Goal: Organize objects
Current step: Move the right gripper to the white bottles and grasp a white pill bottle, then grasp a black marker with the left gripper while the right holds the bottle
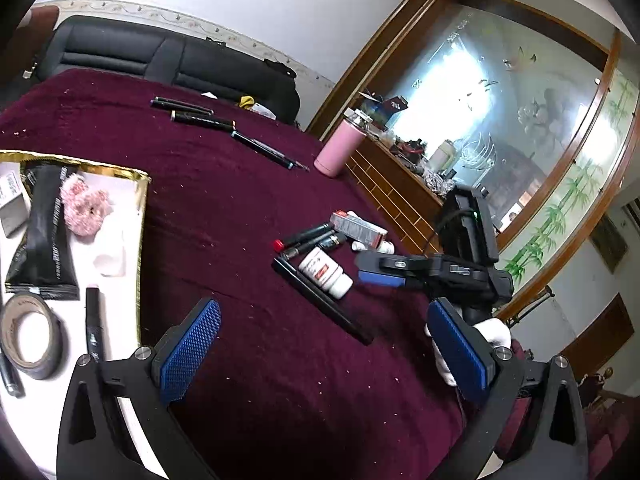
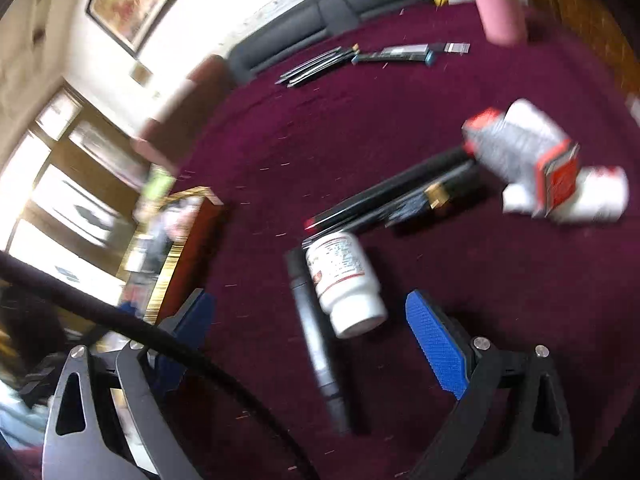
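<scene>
A white pill bottle [image 1: 326, 274] lies on the maroon cloth beside a long black pen [image 1: 320, 300], several dark pens [image 1: 310, 236] and a red-and-grey box [image 1: 358, 228]. My left gripper [image 1: 320, 352] is open and empty, low over the cloth. My right gripper [image 1: 380, 270] hovers open just right of the bottle. In the blurred right wrist view the bottle [image 2: 344, 280] and the black pen [image 2: 316, 344] lie between my open right gripper's [image 2: 316, 336] fingers, with the box [image 2: 524, 152] further off.
A gold-rimmed white tray [image 1: 140, 216] at left holds a black pouch [image 1: 42, 236], pink scrunchie [image 1: 86, 208], tape roll [image 1: 30, 336] and marker [image 1: 94, 328]. More pens [image 1: 200, 116] lie far back. A pink tumbler [image 1: 340, 144] stands at the cloth's far right edge.
</scene>
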